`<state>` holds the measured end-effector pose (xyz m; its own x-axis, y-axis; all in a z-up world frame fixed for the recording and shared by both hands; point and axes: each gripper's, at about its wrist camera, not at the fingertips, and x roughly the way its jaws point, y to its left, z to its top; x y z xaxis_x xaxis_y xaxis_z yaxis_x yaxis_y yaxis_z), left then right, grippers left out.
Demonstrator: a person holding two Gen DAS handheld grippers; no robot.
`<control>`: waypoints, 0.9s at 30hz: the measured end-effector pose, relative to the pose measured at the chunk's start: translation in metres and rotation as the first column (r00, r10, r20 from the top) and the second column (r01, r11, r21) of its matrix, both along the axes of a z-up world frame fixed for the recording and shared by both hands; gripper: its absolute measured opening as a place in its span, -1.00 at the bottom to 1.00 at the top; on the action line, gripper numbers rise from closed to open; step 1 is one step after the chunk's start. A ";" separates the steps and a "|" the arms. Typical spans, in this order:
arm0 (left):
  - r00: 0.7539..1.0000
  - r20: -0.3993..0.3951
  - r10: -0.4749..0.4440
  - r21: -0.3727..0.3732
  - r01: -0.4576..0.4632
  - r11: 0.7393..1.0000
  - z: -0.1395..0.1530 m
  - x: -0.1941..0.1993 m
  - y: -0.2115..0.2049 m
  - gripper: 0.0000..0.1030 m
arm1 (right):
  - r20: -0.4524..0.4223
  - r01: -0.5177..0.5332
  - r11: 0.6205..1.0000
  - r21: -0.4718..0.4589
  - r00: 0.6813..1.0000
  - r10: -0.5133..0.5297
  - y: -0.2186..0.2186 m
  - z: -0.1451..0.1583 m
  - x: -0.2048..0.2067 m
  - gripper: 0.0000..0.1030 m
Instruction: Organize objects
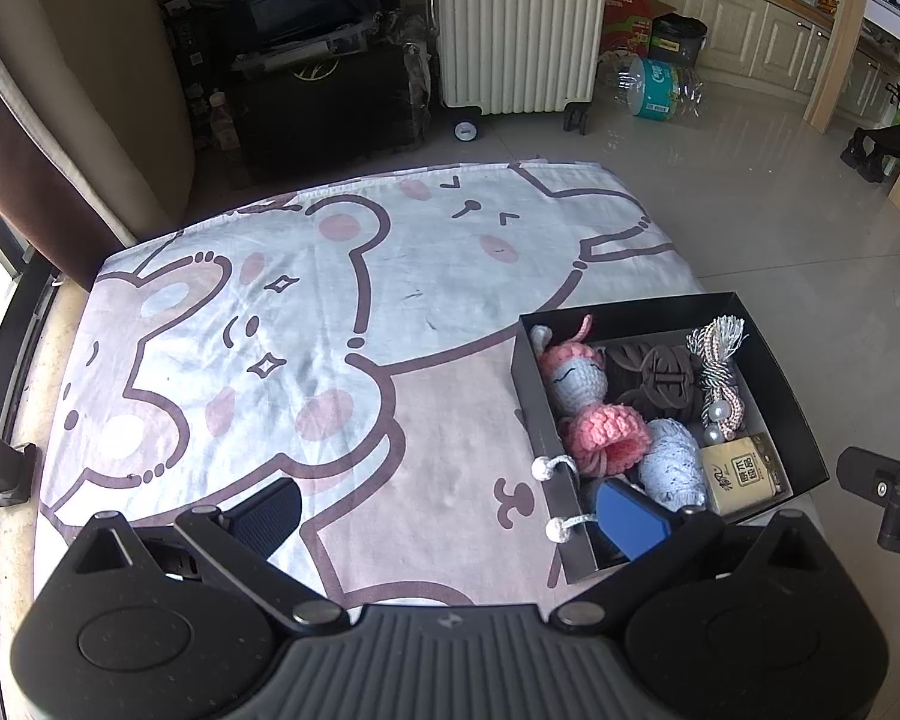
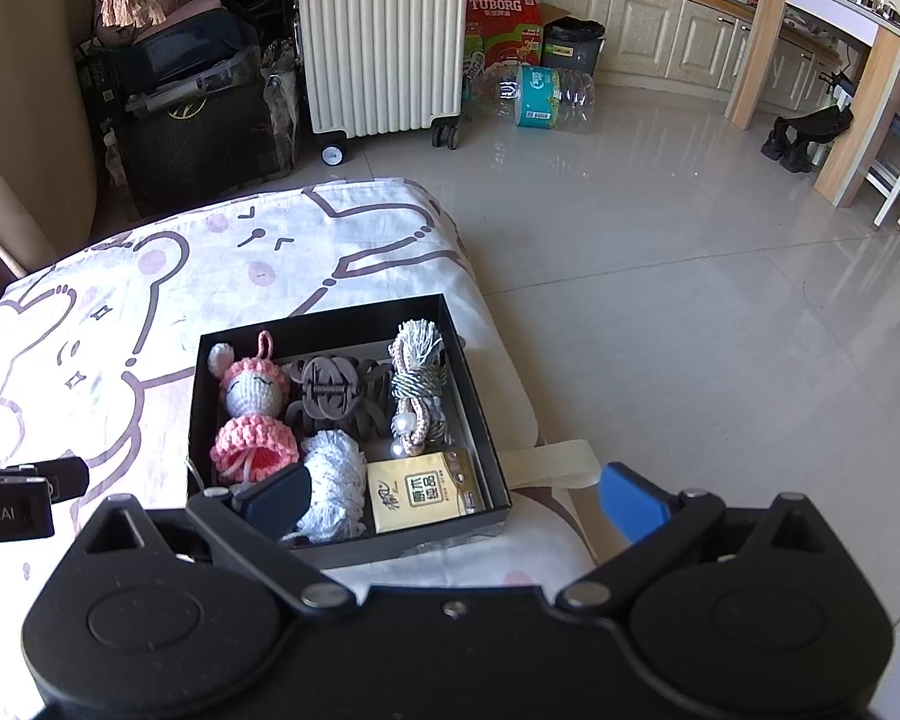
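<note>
— Box (image 2: 342, 324) first, since all the sorting ends up in it: the black, open-topped one, sitting on the cartoon-bear cloth (image 2: 120, 300) over the surface, close to the right edge and the near corner.

— What's biggest in it?

— The crocheted doll (image 2: 252, 414), pink with a grey face, lying along the left wall. Right of it, at the far side, a dark brown hair claw (image 2: 330, 390). Right again, a twisted cord with a tassel and pearl beads (image 2: 414, 384) runs along the right wall.

— And nearer to us?

— A pale blue knitted piece (image 2: 336, 480) sits just beside the doll's skirt, and a small tan packet with printed characters (image 2: 426, 492) fills the near right corner. Two white knotted cord ends (image 1: 549, 468) poke out of the box's left wall.

— The grippers?

— The right hand-held gripper (image 2: 450, 501) has its jaws spread wide, nothing between them. Its dark left finger (image 2: 276, 498) hangs over the near left part of the box by the knitted piece; the blue right finger (image 2: 630, 498) is outside the box, near a cream strap (image 2: 552, 462) on the cloth. The left hand-held gripper (image 1: 447, 516) is wide apart too, empty, with its blue finger (image 1: 630, 519) over the box's near left corner and the other finger (image 1: 270, 510) above bare cloth.
</note>
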<state>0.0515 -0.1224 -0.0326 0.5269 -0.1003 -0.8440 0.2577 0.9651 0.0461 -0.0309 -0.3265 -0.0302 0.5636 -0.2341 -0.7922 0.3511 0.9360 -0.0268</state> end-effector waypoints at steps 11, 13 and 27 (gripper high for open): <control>1.000 0.000 0.001 0.000 -0.001 1.000 0.000 0.000 0.000 1.00 | -0.001 -0.001 1.000 0.000 1.000 0.001 0.001 -0.001 0.000 1.00; 1.000 0.000 0.000 0.000 0.000 1.000 0.000 0.000 0.000 1.00 | -0.001 0.000 1.000 0.000 1.000 0.000 0.001 -0.001 0.000 1.00; 1.000 -0.001 0.001 0.000 -0.001 1.000 0.000 0.000 0.000 1.00 | -0.003 -0.003 1.000 0.000 1.000 0.003 0.002 -0.004 -0.001 1.00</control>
